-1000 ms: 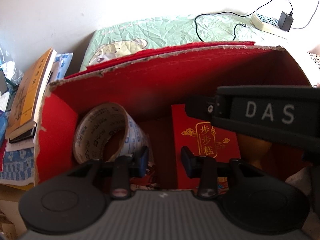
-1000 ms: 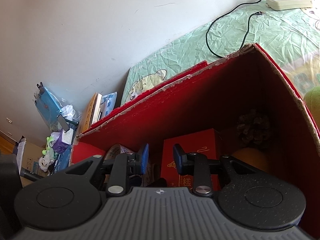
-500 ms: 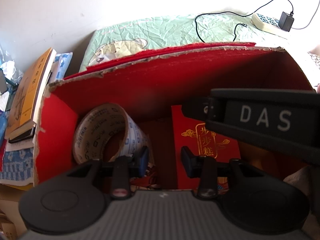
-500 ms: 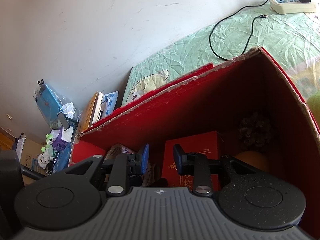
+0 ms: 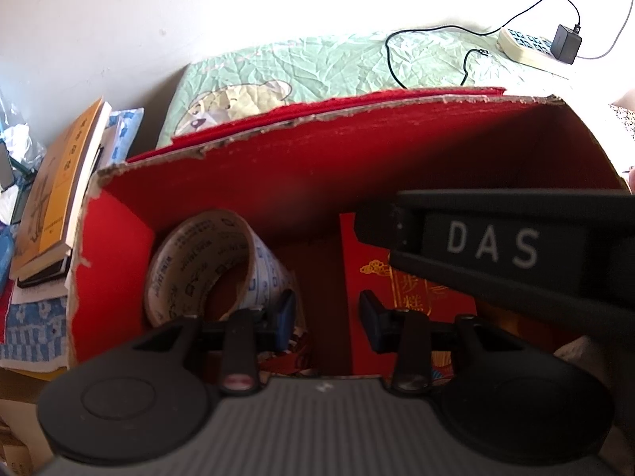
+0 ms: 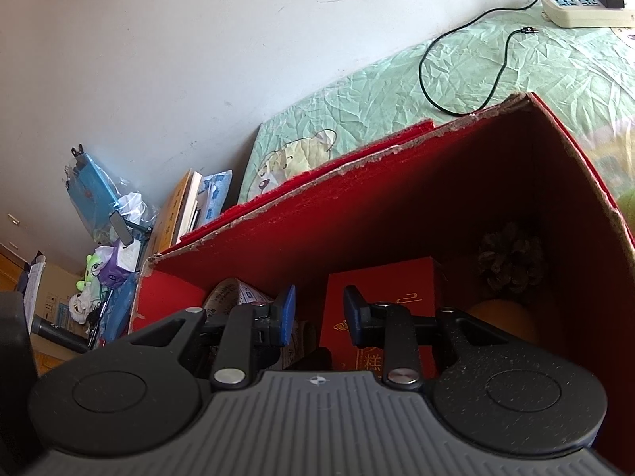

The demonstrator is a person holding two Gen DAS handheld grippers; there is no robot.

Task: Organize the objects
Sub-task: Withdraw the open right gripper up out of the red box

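Both grippers hang over an open red cardboard box (image 5: 357, 166) with ragged, torn rims and a matte red lining. The left gripper (image 5: 327, 319) has its blue-padded jaws apart with nothing between them; the right gripper (image 6: 319, 315) likewise holds its jaws parted and empty. Beyond the left jaw of each sits a wide roll of printed packing tape (image 5: 206, 261), a hollow paper-cored cylinder lying on its side at the box's left end. Just past the right jaws stands a flat red gift box (image 6: 381, 289) with gold lettering. Further right of the jaws, in the box's far corner, rests a scaly brown pine cone (image 6: 510, 261) above a smooth orange rounded object (image 6: 504, 317). The box rests on a crinkled green bed sheet (image 6: 476, 75), where a black cable (image 6: 468, 59) and a white power strip (image 6: 579, 4) lie well beyond the jaws.
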